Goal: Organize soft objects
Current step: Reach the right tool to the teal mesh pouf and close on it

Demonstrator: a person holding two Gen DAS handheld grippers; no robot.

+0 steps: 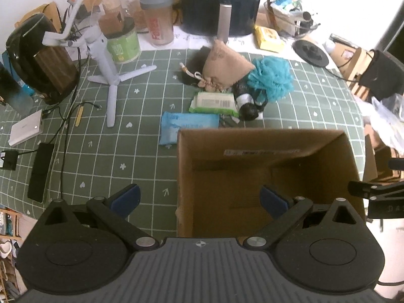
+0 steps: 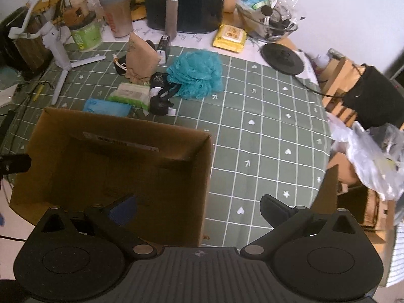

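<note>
Both your left gripper and right gripper are spread, empty. The loofah sits mid-frame beyond the box; grabbing it may drag the black roll.

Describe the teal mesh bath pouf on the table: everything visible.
The teal mesh bath pouf is a ruffled ball of gathered netting, soft and puffy, lying loose on the green grid-patterned tablecloth. It sits at the right end of the cluster of soft items, beyond the open cardboard box. Its left edge meets the black bundle with white bands, and in the left wrist view the tan fabric pouch borders it. Neither gripper touches it.
</note>
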